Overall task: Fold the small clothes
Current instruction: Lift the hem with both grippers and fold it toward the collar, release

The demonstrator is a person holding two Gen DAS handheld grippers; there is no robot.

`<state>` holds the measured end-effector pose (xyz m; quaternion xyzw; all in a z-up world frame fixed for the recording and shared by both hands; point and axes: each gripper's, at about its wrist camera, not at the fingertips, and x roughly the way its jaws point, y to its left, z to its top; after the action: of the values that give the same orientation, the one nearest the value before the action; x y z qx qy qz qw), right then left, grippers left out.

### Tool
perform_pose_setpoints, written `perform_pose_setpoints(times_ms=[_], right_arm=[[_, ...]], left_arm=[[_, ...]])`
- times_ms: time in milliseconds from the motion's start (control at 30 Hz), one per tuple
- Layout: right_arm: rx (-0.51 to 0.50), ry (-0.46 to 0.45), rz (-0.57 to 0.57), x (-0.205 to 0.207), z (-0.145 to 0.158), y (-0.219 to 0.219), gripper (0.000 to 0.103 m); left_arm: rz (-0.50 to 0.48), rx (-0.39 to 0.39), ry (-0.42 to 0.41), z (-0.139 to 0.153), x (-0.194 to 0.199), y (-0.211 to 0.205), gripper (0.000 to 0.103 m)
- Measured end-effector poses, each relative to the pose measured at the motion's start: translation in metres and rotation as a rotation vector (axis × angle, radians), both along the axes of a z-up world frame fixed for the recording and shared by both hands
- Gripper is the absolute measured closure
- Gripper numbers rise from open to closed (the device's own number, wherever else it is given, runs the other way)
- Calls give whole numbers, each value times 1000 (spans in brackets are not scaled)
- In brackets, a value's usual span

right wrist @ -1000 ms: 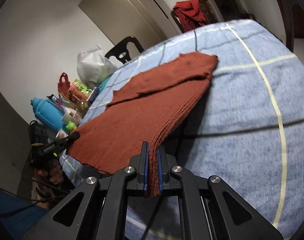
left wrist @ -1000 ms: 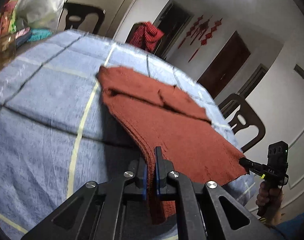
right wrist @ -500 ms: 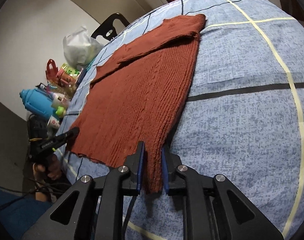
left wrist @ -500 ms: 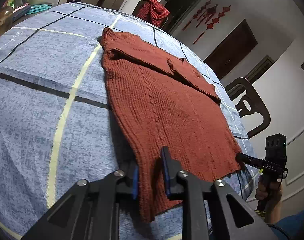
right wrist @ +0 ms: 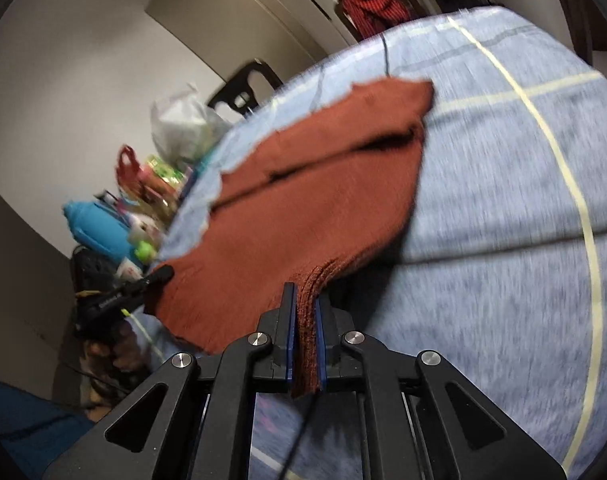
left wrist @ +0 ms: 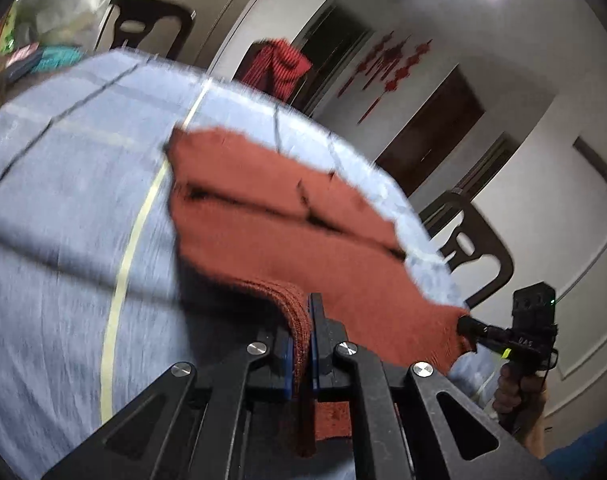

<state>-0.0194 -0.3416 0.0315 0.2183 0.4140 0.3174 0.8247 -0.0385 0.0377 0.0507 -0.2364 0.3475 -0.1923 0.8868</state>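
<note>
Since half a second earlier, we had raised the sweater's (left wrist: 287, 248) near hem off the tablecloth (left wrist: 63, 240). Our left gripper (left wrist: 302, 344) pinched its seven o'clock corner; our right gripper (right wrist: 304, 344) clamped the five o'clock corner.

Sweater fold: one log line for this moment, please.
left gripper: shut on sweater hem | right gripper: same | hem raised off tablecloth

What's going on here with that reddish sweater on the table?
A person is folding a rust-red knitted sweater on a table covered with a blue checked cloth. The left gripper and the right gripper are each shut on a near hem corner, holding that edge lifted. The far part, with the sleeves folded in, lies on the cloth. The fold is not yet made.
</note>
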Motion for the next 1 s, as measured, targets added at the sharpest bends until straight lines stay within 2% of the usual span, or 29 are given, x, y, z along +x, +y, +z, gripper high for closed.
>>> perform_pose_setpoints(times_ms=[167,433,567,767,833,1000], right_arm=[[39,-61,2,27,21,6,95],[82,-107,-27,93,47,4,95],[103,-44,-59,138,33,1,95],[79,105,-69,180,-10,7,95],[81,115,-58,184,-14,9,95],[107,92,-60,200,3,6,95]], left_arm=[[5,0,-70,25,33,2,96],[34,5,-56,38,101,15,96],[47,12,-5,30,137,21,96],[57,3,131,-10,176,24,96],[59,-6,156,-17,182,25,96],[66,-41,138,-9,194,31,95]])
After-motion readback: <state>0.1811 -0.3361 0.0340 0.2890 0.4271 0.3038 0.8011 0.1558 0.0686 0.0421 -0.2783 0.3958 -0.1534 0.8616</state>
